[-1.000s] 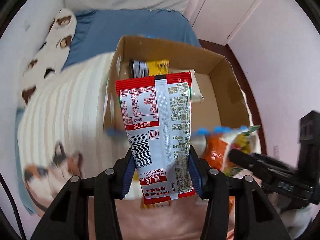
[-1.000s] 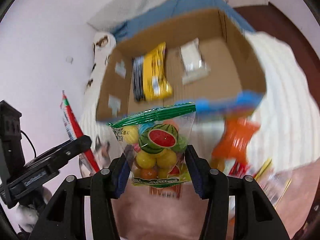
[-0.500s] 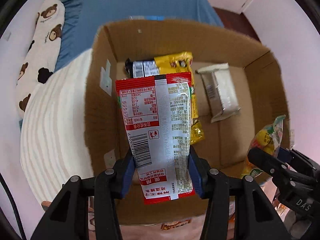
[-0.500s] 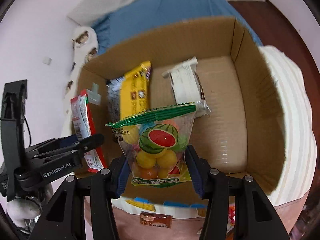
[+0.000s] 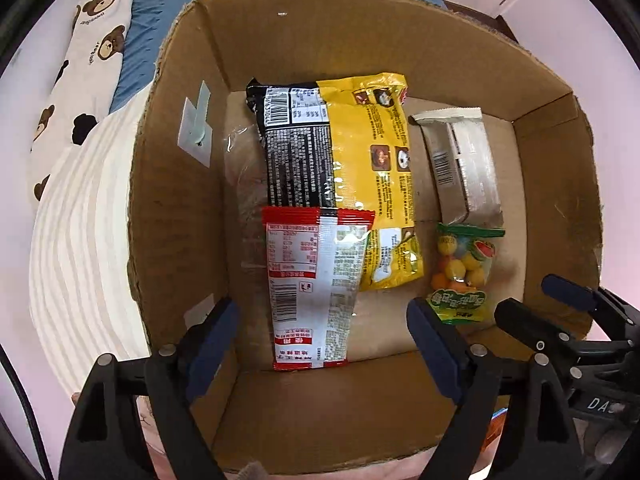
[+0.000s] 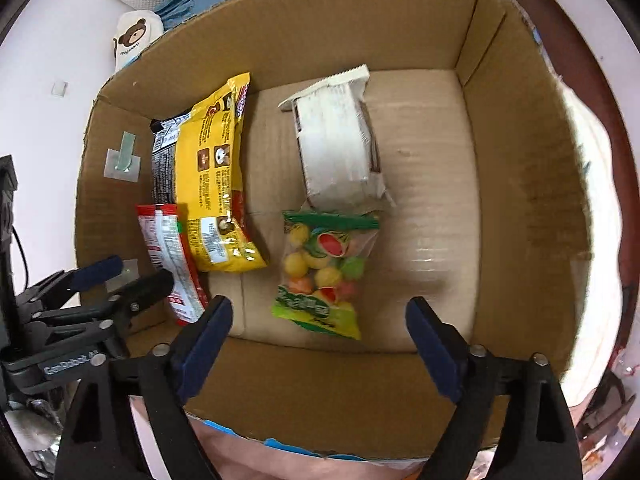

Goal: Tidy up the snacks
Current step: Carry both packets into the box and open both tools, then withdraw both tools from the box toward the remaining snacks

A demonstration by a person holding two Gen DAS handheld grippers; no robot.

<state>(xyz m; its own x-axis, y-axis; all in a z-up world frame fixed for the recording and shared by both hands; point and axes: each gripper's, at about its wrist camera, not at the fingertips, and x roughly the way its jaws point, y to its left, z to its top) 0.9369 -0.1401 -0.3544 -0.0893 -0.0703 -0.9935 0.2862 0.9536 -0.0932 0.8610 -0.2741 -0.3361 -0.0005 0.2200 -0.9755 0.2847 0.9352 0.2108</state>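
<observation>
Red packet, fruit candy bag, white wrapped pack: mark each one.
Red packet [image 5: 310, 288], left wrist view, its printed back.
Fruit candy bag [image 6: 322, 272], right wrist view, clear middle.
White wrapped pack [image 6: 338, 148], right wrist view, top face.

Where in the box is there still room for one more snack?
The bare cardboard floor between the white packet, the fruit candy bag and the box's right wall is free. The left side is crowded: the yellow packet and the red packet overlap there.

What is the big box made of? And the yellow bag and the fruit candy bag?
Box: brown cardboard, matte, with ragged torn rims.
Yellow bag: probably glossy plastic film; light glints on its wrinkles.
Fruit candy bag: clear, thin plastic; the sweets show through.
</observation>
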